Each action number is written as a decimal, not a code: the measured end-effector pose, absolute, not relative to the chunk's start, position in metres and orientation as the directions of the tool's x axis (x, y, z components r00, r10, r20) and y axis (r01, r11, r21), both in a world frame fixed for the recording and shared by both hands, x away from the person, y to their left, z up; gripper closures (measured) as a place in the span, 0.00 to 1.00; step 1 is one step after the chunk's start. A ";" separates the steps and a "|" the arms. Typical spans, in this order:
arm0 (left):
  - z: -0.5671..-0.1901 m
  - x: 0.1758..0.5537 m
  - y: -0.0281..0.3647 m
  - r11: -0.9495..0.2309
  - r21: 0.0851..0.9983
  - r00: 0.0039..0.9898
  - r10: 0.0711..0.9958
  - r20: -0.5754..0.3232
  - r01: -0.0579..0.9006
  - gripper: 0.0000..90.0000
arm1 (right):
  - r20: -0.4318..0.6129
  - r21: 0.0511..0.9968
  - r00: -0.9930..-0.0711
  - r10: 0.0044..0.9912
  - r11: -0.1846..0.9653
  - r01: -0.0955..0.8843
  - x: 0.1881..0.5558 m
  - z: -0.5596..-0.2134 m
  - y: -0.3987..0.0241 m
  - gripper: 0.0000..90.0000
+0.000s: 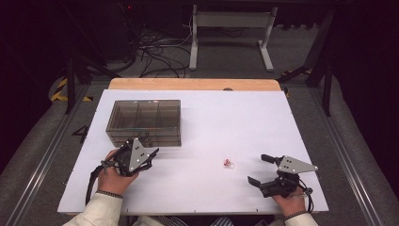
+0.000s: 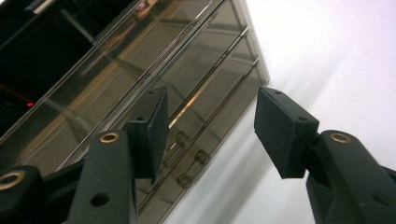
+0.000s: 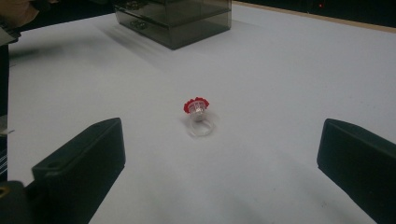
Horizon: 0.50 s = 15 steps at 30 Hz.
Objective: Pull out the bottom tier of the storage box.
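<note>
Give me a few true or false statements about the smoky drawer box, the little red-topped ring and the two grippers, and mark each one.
1. The clear plastic ring with a red top lies on the bare white table, apart from both grippers. True.
2. The right gripper is clamped on the ring. False: its jaws stand wide open, with the ring on the table ahead of them.
3. The smoky transparent drawer box sits on the left half of the table. True.
4. The left gripper holds a drawer knob. False: its pads are apart with nothing between them, just in front of the box.
5. The ring lies inside the box. False: it lies on the open table, to the right of the box.
</note>
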<state>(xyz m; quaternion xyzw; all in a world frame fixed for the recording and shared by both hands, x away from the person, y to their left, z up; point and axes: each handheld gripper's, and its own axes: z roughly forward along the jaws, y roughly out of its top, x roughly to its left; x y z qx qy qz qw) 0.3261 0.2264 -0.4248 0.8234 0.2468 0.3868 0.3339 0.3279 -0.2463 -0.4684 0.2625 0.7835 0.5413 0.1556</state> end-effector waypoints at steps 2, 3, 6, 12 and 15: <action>-0.427 0.325 0.227 -0.647 0.748 0.564 0.678 0.472 0.151 0.52 | 0.040 0.930 -0.814 0.580 0.276 0.242 0.328 -0.468 -0.246 0.02; -0.428 0.325 0.227 -0.650 0.746 0.551 0.678 0.486 0.142 0.52 | 0.040 0.930 -0.814 0.579 0.276 0.242 0.328 -0.468 -0.246 0.02; -0.432 0.323 0.226 -0.659 0.737 0.523 0.685 0.507 0.149 0.54 | 0.039 0.930 -0.815 0.579 0.277 0.242 0.328 -0.468 -0.246 0.02; -0.439 0.322 0.233 -0.691 0.710 0.489 0.669 0.560 0.133 0.57 | 0.039 0.930 -0.816 0.577 0.278 0.241 0.328 -0.468 -0.246 0.02; -0.445 0.321 0.235 -0.688 0.712 0.490 0.673 0.553 0.142 0.57 | 0.040 0.930 -0.816 0.577 0.277 0.241 0.328 -0.468 -0.246 0.02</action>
